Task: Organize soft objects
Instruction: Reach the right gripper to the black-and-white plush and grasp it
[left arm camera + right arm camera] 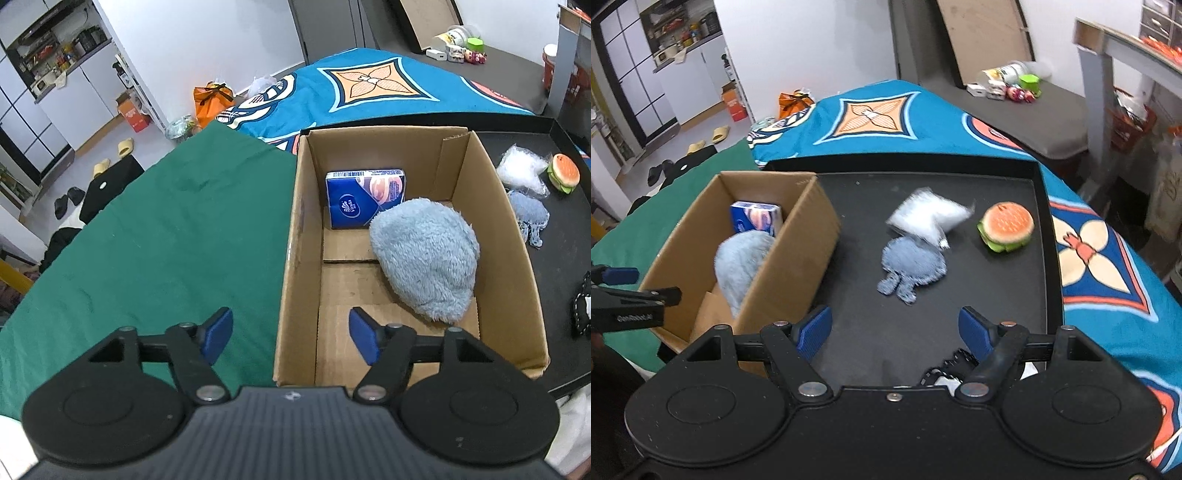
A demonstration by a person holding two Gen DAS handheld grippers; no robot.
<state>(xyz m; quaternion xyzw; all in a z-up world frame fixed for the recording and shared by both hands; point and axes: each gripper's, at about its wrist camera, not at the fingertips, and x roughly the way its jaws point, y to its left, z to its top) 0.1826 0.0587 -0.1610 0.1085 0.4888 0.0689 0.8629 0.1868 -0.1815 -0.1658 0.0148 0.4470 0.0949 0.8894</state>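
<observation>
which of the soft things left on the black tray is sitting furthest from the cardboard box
The burger toy. It sits at the far right of the tray, beyond the clear plastic bag and the denim patch, which both lie closer to the box.

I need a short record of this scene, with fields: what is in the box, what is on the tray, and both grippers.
in box: fluffy blue item, blue tissue pack in the cardboard box
on tray: toy burger, clear plastic bag, denim patch, black-and-white item on the black tray
left gripper: open, empty, over the box's near end
right gripper: open, empty, over the tray
</observation>
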